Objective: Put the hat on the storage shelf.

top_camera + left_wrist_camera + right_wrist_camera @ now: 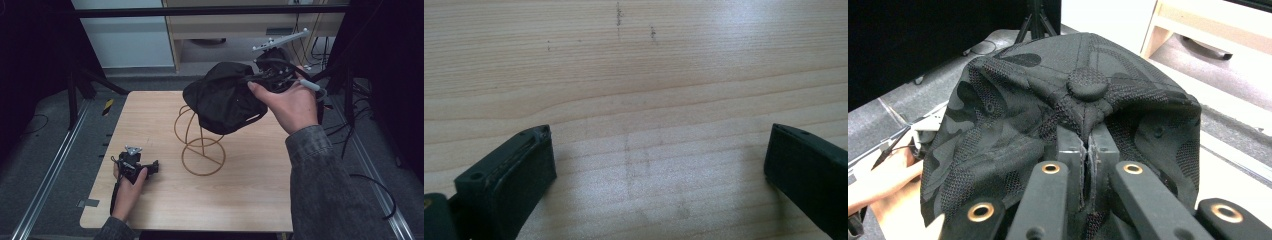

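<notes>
the wooden desk carries a thin gold wire stand near its middle, with a looped ring base and curved uprights. above the stand, toward the far right, a black cap with a faint camouflage pattern hangs in the air, its lower edge just over the top of the stand; whether it touches the wire cannot be told. the right tool is clamped on the cap: in the right gripper view its two jaws are pinched together on a fold of the fabric just below the crown button. the person's right hand wraps that tool from the near side. the left tool rests at the near left of the desk, held in the left hand, its jaws standing wide apart over bare wood with nothing between them.
</notes>
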Tool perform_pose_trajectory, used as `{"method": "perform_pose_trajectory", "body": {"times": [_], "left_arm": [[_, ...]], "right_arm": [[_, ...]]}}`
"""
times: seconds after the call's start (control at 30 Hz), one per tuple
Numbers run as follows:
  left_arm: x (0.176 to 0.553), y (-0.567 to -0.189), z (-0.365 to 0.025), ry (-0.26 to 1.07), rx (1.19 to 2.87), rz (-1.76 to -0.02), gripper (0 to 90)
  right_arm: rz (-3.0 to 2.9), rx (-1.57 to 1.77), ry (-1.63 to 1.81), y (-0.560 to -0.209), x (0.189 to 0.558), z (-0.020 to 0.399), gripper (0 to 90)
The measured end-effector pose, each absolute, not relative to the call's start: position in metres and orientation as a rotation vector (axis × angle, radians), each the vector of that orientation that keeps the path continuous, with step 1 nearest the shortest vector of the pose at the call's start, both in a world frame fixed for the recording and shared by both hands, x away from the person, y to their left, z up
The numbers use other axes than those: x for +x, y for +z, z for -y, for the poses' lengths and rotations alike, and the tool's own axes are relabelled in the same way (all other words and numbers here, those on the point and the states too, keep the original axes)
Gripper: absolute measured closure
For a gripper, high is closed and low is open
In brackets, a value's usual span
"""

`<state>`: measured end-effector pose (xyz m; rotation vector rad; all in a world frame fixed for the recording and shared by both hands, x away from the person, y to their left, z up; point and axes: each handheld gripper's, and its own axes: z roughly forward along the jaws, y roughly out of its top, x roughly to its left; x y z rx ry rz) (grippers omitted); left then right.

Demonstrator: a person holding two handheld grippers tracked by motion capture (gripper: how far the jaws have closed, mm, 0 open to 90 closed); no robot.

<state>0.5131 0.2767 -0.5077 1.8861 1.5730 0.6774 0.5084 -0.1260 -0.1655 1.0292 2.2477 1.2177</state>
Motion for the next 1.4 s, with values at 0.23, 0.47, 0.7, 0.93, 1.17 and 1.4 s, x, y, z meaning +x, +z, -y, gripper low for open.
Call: {"method": "perform_pose_trajectory", "body": {"times": [0.23,0.47,0.7,0.93,1.17,1.4], "left_arm": [[0.513,-0.508,-0.277,0.678,1.886,-1.573,0.0],[0.513,-0.508,-0.277,0.679,1.888,-1.571,0.0],[0.513,-0.508,-0.277,0.676,1.892,-1.568,0.0],[0.513,-0.508,-0.277,0.676,1.892,-1.567,0.0],[0.513,-0.508,-0.277,0.676,1.892,-1.567,0.0],[0.513,-0.508,-0.277,0.675,1.893,-1.566,0.0]], "right_arm": [[-2.267,1.01,1.23,-0.169,0.515,0.112,87.3],[-2.293,0.984,1.23,-0.172,0.522,0.095,87.3],[-2.323,0.952,1.225,-0.172,0.528,0.074,87.3],[-2.357,0.932,1.21,-0.177,0.532,0.064,87.2],[-2.394,0.919,1.182,-0.183,0.534,0.057,87.2],[-2.423,0.907,1.17,-0.191,0.536,0.052,87.1]]}}
